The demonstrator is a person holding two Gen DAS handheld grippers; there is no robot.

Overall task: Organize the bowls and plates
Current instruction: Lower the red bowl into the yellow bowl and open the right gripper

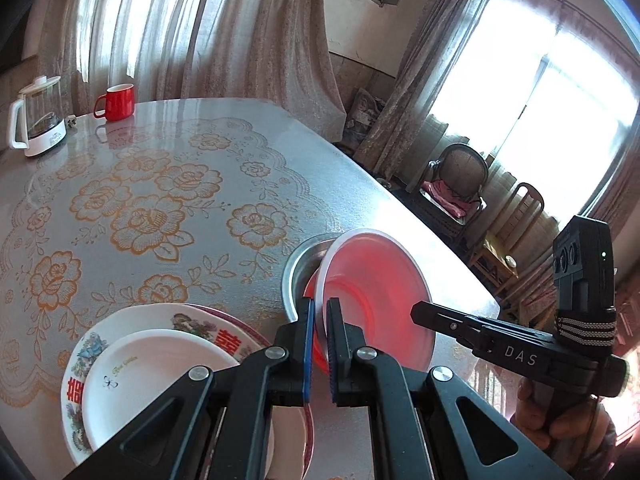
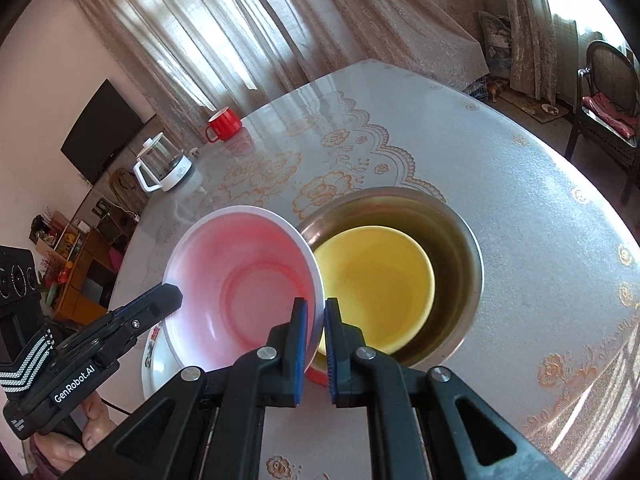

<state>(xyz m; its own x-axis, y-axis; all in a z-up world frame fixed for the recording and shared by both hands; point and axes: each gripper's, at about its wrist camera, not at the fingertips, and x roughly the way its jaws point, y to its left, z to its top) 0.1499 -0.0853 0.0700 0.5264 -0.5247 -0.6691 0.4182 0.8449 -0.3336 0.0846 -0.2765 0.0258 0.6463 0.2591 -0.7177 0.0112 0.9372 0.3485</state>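
Both grippers pinched the red bowl's point(image 2: 244, 284) rim from opposite sides: the left gripper point(image 1: 319, 344) at its near edge in the left view, the right gripper point(image 2: 316, 344) likewise in the right view, jaws narrow on the wall. The bowl was tilted over the steel basin point(image 2: 460, 240), which held a yellow bowl point(image 2: 376, 288). Stacked plates point(image 1: 160, 352) lay at eight o'clock of the basin on the table point(image 1: 160, 200). The mug point(image 1: 118, 102) and kettle point(image 1: 38, 120) stood far off at eleven.
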